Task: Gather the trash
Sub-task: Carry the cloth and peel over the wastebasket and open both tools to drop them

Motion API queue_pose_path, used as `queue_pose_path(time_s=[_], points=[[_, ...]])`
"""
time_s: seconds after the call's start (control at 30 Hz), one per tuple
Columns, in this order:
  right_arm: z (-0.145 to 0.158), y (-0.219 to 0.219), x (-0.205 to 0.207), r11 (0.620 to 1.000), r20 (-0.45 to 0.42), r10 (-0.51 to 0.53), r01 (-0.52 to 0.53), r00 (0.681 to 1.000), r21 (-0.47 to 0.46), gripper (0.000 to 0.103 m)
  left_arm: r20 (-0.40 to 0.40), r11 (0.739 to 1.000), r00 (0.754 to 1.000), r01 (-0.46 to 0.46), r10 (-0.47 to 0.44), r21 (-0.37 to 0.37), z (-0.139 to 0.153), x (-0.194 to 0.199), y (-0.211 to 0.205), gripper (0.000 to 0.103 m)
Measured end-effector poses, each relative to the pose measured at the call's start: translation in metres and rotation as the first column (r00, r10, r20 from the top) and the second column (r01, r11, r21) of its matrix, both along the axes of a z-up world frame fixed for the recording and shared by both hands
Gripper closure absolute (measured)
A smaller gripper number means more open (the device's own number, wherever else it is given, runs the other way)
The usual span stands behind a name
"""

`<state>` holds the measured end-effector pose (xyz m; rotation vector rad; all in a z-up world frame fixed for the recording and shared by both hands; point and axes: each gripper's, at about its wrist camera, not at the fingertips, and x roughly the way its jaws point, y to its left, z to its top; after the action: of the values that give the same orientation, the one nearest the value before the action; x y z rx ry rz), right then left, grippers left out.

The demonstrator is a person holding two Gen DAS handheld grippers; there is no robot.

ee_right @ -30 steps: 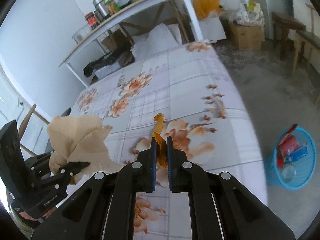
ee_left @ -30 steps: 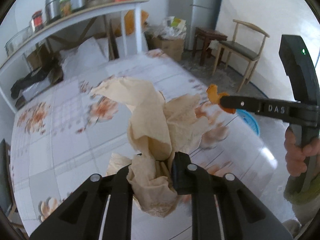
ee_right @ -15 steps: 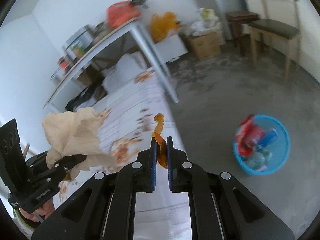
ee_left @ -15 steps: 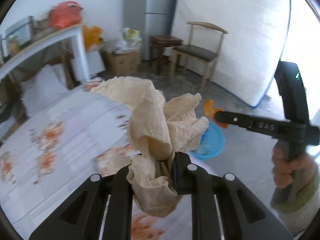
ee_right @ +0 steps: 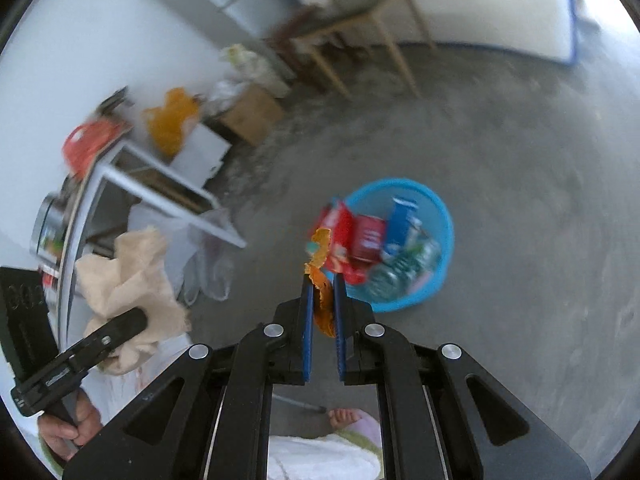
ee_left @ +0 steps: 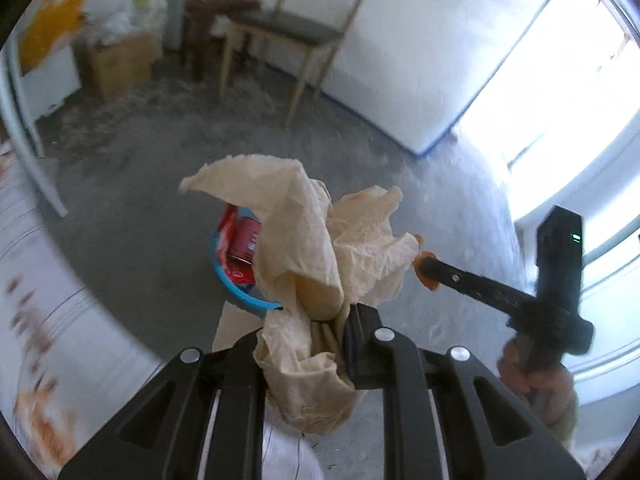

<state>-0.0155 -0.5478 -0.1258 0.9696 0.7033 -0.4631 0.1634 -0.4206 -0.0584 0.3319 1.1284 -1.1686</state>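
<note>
the left gripper is pinching a crumpled beige paper towel between its two black fingers, the wad bulging out above and below the jaws so that the left finger is mostly hidden behind it, and the gripper is pointing forward and down over the grey concrete floor. in the right wrist view this same gripper is appearing at the lower left, angling up to the right from the person's left hand, with the towel billowing off its tip. the right gripper is closing its blue-padded fingers nearly together on a curled strip of orange peel, which is sticking up past the fingertips; it is aiming downward toward a blue trash basket that is sitting on the floor just ahead of and slightly right of the tips. the basket is already holding red and blue packaging and what looks like clear plastic. in the left wrist view the right gripper is reaching in from the right, its tip with the peel sitting just beside the towel, and the basket is showing only partly behind the towel. a wooden chair is standing against the far wall, well apart from the basket, and the floral tablecloth edge is blurring along the left.
</note>
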Motion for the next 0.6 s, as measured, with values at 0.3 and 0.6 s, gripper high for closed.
queue_pose_path(time_s=[0.3, 0.6], points=[[-0.029, -0.019, -0.010, 0.997, -0.058, -0.052, 0.056, 0.997, 0.056, 0.095, 0.015, 0.994, 1.000, -0.003, 0.001, 0.112, -0.080, 0.035, -0.101, 0.047], [-0.045, -0.022, 0.001, 0.997, -0.083, -0.037, 0.043, 0.996, 0.068, 0.095, -0.100, 0.989, 0.985, -0.133, 0.138, 0.061, -0.102, 0.073, -0.109, 0.033]])
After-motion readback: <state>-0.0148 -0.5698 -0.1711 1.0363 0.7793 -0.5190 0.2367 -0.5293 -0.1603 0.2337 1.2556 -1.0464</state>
